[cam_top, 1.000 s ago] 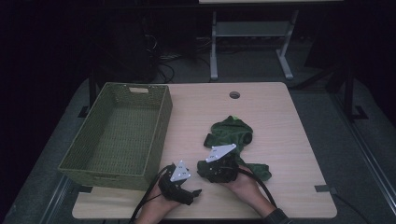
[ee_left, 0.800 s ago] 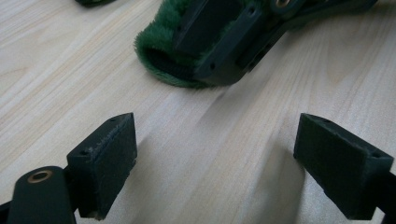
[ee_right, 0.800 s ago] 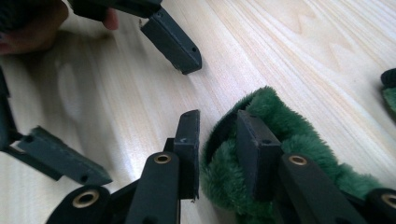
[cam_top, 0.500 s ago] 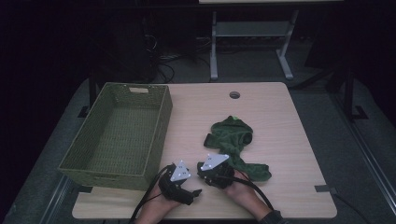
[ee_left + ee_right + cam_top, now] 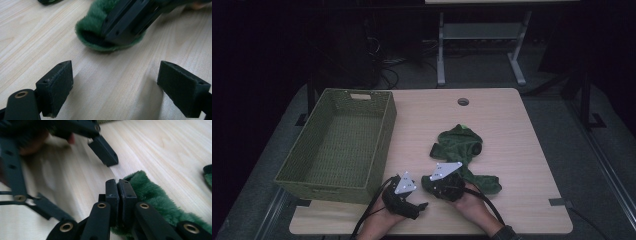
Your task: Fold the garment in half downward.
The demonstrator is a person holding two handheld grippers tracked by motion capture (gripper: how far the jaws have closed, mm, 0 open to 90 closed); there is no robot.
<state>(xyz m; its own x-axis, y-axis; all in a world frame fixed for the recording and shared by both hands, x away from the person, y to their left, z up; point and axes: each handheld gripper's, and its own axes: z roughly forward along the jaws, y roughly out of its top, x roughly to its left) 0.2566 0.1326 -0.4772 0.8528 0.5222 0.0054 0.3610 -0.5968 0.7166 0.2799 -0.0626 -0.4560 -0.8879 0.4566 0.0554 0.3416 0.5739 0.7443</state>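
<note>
The right gripper (image 5: 117, 185) had just been closing, and its jaws stood pressed together at the near edge of the green fleece cloth (image 5: 460, 150). From its own view the fuzzy hem lay against the right side of the jaws, and whether any fabric was pinched between the pads could not be told. That was the main risk: the hold looked thin at best, so a lift could have let the cloth slip free and drop back on the table (image 5: 512, 130).

The left gripper (image 5: 117, 87) rested just left of it with jaws spread wide and nothing between them, bare wood beneath. It sat so close that a sideways pull by the right hand might have knocked the two tools together.

The rest of the cloth lay ahead of the right gripper. The basket (image 5: 382, 107) stood to the left, beyond the left gripper; dragging the trailing cloth could have snagged it on that rim.
</note>
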